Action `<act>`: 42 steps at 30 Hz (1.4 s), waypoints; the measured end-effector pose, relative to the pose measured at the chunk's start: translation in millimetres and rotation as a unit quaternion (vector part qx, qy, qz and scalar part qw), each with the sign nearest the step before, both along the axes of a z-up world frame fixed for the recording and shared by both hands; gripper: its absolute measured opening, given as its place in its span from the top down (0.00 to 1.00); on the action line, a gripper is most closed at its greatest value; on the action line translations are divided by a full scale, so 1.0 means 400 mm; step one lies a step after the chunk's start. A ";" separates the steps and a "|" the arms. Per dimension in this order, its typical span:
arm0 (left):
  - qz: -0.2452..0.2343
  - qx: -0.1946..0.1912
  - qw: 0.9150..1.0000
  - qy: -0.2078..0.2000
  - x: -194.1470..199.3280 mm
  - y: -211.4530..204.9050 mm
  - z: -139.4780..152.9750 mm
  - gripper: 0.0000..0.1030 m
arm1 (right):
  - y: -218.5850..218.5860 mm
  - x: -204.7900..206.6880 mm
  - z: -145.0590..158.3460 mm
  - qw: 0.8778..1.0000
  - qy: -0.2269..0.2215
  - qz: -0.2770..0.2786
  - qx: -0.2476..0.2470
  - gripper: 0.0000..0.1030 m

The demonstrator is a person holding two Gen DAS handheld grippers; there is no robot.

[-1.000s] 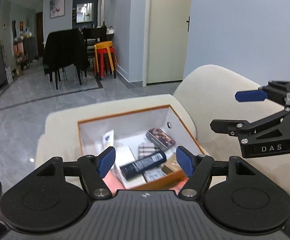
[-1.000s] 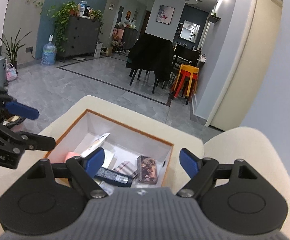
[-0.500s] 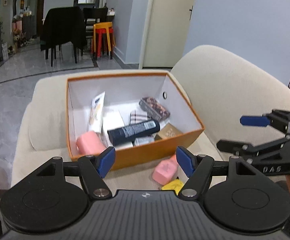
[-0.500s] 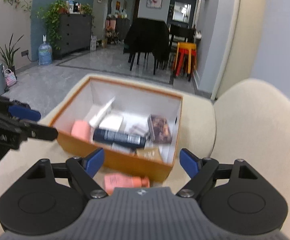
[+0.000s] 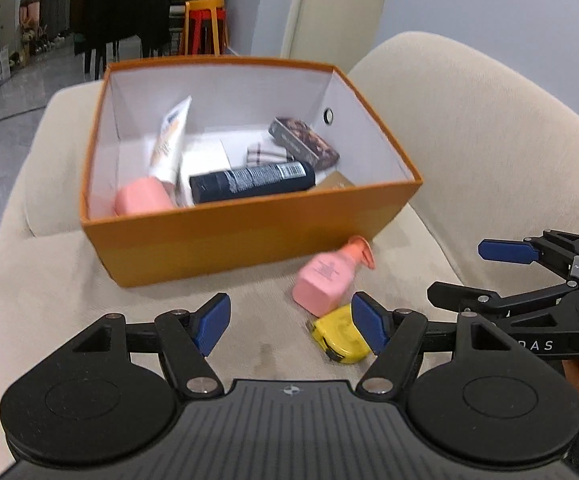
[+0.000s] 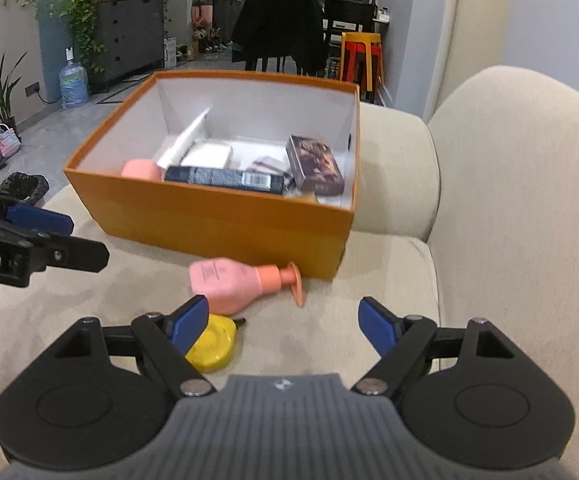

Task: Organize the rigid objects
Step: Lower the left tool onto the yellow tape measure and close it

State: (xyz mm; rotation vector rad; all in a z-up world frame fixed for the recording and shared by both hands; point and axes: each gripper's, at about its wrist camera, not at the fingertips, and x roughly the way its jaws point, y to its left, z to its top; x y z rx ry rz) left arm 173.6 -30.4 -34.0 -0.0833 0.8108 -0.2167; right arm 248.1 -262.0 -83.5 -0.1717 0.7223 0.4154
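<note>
Here, both grippers hover spread wide and hold nothing. Ahead of the left gripper [image 5: 289,324] sits the orange box [image 5: 249,236]; by its right fingertip lie a pink pump bottle [image 5: 327,278] and, partly hidden behind that fingertip, a yellow tape measure [image 5: 339,338]. The right gripper [image 6: 285,324] has the tape measure half behind its left fingertip. The box's contents are blurred.
</note>
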 end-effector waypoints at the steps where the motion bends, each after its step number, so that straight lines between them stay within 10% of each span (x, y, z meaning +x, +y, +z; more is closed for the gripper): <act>1: -0.002 0.001 1.000 0.003 0.003 -0.007 -0.008 0.21 | -0.005 0.002 -0.008 1.000 0.002 -0.002 0.001 0.21; 42: -0.036 0.066 0.997 0.009 0.046 -0.182 -0.215 0.26 | -0.045 0.093 -0.076 0.998 0.044 -0.020 0.036 0.21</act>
